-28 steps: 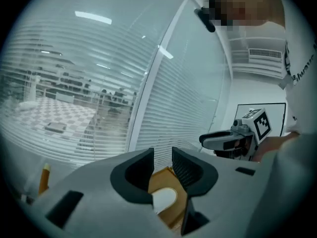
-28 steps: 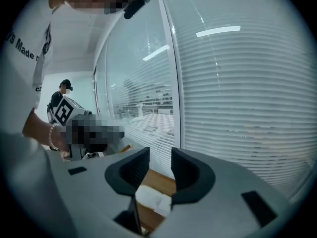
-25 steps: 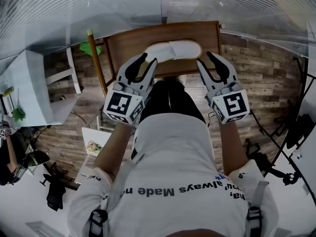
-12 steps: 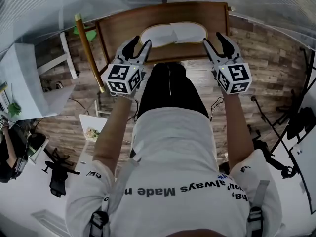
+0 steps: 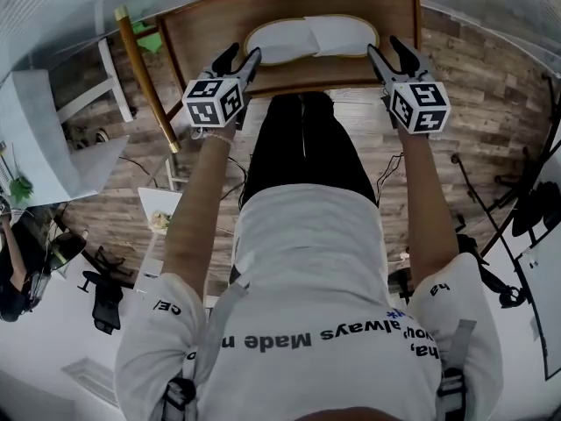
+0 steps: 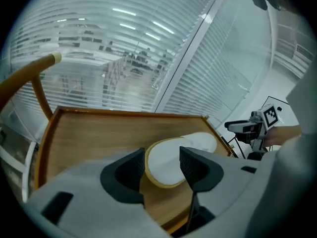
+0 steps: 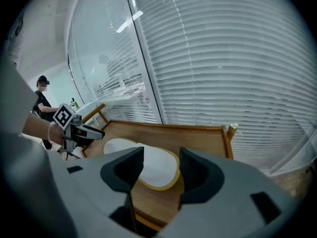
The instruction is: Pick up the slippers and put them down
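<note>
Two white slippers with yellowish rims lie side by side on a wooden table [image 5: 193, 38] with a raised rim, the left slipper [image 5: 276, 40] and the right slipper [image 5: 346, 35] overlapping in the middle. My left gripper [image 5: 237, 58] hovers at the table's near left edge, and my right gripper [image 5: 393, 53] at the near right edge. Both have just been opening their jaws, and nothing is between them. In the left gripper view the left slipper [image 6: 166, 167] lies beyond the jaws. In the right gripper view the right slipper [image 7: 157, 170] lies beyond its jaws.
A wooden pole [image 5: 145, 77] with a pale tip leans left of the table. A white desk [image 5: 48, 139] and a seated person [image 5: 17, 270] are at far left. Black stands [image 5: 517, 226] fill the right floor. Window blinds back the table.
Both grippers have sunk toward the table's near edge and spread apart. Their jaws stand wider than before. The slippers have stayed in place.
</note>
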Motion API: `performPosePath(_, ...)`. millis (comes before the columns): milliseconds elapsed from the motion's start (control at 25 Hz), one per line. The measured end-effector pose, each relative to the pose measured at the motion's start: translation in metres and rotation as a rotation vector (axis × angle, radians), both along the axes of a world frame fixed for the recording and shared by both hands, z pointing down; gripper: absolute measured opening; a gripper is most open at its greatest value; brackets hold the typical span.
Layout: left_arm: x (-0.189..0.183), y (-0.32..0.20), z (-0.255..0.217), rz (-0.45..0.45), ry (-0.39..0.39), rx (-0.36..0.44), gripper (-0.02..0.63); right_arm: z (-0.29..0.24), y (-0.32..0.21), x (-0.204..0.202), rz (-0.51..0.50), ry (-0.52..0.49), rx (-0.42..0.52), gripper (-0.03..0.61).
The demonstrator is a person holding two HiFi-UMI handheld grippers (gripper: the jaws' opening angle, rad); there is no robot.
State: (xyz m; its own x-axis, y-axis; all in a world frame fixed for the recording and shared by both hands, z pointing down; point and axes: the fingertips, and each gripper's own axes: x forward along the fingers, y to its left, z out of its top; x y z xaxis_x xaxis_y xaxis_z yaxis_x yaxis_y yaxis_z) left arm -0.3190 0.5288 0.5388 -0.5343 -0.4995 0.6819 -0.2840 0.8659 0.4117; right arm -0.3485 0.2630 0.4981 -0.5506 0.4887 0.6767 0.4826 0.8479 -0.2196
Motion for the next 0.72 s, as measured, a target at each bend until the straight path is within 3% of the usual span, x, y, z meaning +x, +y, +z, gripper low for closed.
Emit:
performPosePath(320,0.012,0.002,0.040,-0.013,0.110,0.062,0.221,0.054,-0.013,0.003,0.032,0.083,-0.007,0.204)
performPosePath(720,0.013,-0.009,0.054,0.012,0.145,0.109,0.205,0.089,-0.012,0.006,0.079,0.161,-0.052,0.202)
